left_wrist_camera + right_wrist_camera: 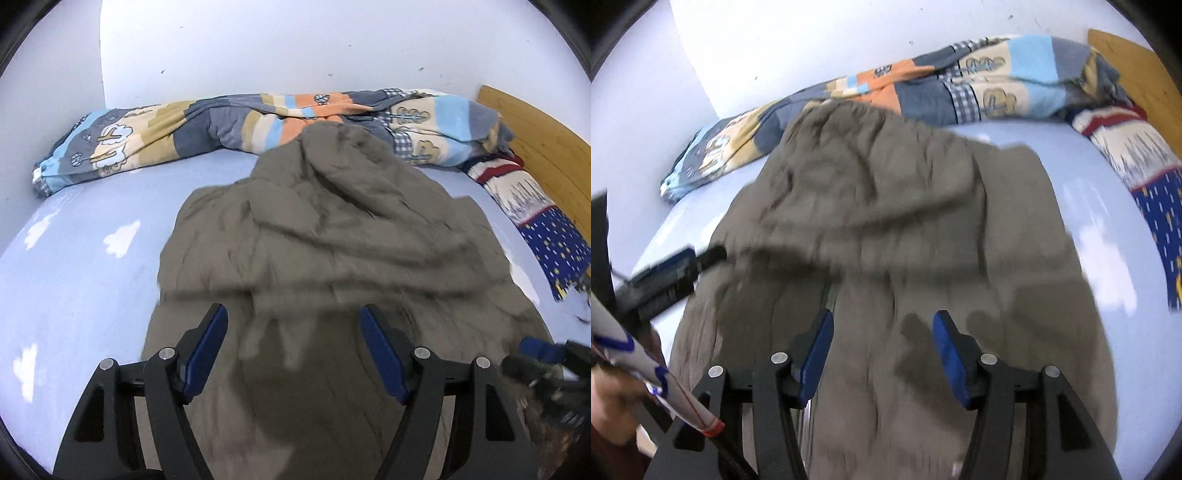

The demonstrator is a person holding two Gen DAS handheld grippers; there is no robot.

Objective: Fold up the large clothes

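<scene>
A large grey-brown garment [332, 229] lies rumpled on a pale blue bed sheet [81, 251], its far part bunched toward the quilt. It also fills the middle of the right wrist view [894, 221]. My left gripper [293, 317] is open and empty, hovering over the garment's near part. My right gripper [882, 321] is open and empty above the garment too. The right gripper shows at the left view's lower right edge [546, 362]; the left gripper shows at the right view's left edge [676, 269]. Both views are motion-blurred.
A patchwork quilt [229, 122] lies bunched along the white wall at the back. A blue, white and red patterned cloth [546, 229] lies at the right by the wooden headboard [543, 140]. The sheet [1123, 280] shows bare on both sides of the garment.
</scene>
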